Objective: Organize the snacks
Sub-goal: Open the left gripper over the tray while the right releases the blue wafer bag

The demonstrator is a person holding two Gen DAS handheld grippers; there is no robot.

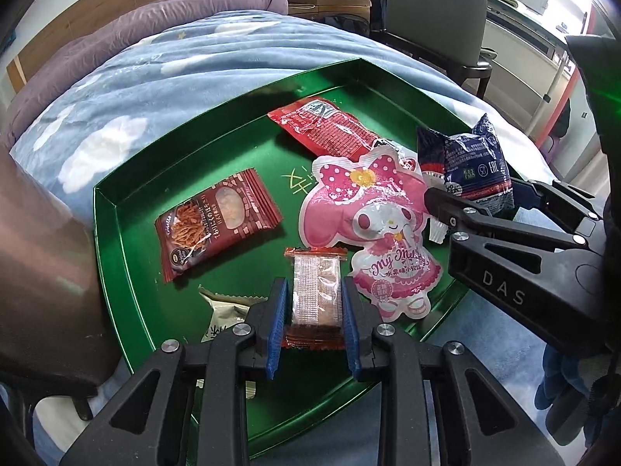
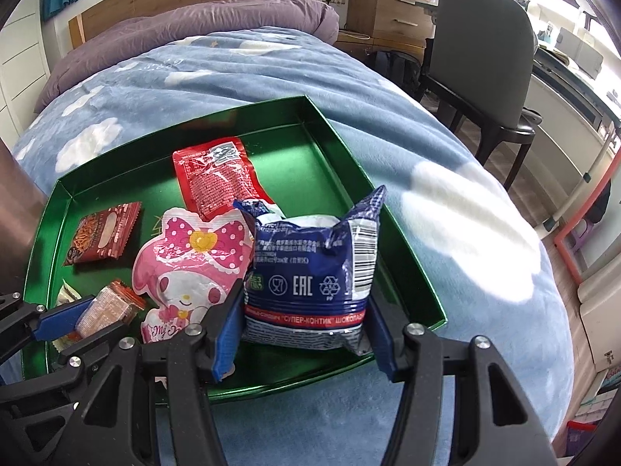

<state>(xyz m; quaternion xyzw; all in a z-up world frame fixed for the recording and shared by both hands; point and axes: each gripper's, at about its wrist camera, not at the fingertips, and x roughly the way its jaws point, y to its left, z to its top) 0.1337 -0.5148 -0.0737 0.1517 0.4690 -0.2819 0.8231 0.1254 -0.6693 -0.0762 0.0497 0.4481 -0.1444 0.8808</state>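
Note:
A green tray (image 1: 116,240) lies on the bed; it also shows in the right wrist view (image 2: 349,163). My left gripper (image 1: 315,326) is shut on a small clear wafer packet with red ends (image 1: 317,291), held low over the tray's near side; the packet also shows in the right wrist view (image 2: 104,306). My right gripper (image 2: 304,334) is shut on a dark blue snack bag (image 2: 310,272), held over the tray's right part; the bag also shows in the left wrist view (image 1: 469,167). In the tray lie a pink My Melody pouch (image 1: 372,225), a red pouch (image 1: 326,128), a brown snack packet (image 1: 217,221) and a white packet (image 1: 225,314).
The bed has a blue cloud-print blanket (image 2: 233,73) and a purple duvet (image 2: 213,19) at its head. A dark chair (image 2: 485,50) and wooden drawers (image 2: 388,15) stand to the right of the bed. A brown object (image 1: 42,272) rises at the tray's left.

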